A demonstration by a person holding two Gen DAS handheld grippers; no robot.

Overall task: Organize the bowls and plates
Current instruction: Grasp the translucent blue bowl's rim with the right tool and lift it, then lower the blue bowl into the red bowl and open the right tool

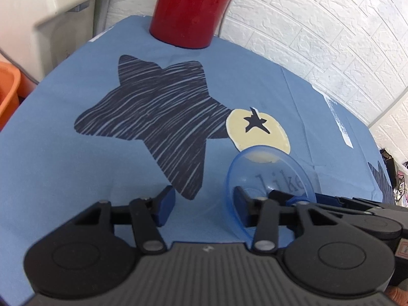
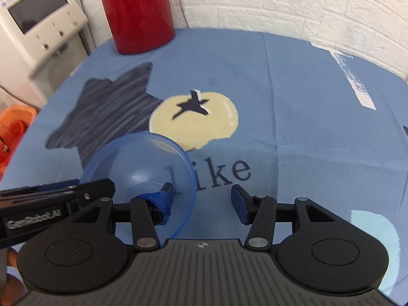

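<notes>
A clear blue plastic bowl (image 1: 270, 176) (image 2: 137, 168) stands tilted on its edge on the blue tablecloth (image 1: 51, 158) (image 2: 306, 127). My left gripper (image 1: 204, 193) is open, and its right finger (image 1: 242, 204) sits at the bowl's rim. My right gripper (image 2: 201, 188) is open too, with its left finger (image 2: 163, 201) against the bowl from the other side. The bowl leans between these two inner fingers, and neither gripper has it between both of its fingers. In each view the other gripper's body shows beside the bowl.
A tall red jug (image 1: 188, 10) (image 2: 137, 12) stands at the far edge of the table. A white appliance (image 1: 51, 7) (image 2: 43, 25) and an orange basket (image 1: 7, 89) (image 2: 12, 132) lie beyond the left edge. A white brick wall (image 1: 331, 38) bounds the back.
</notes>
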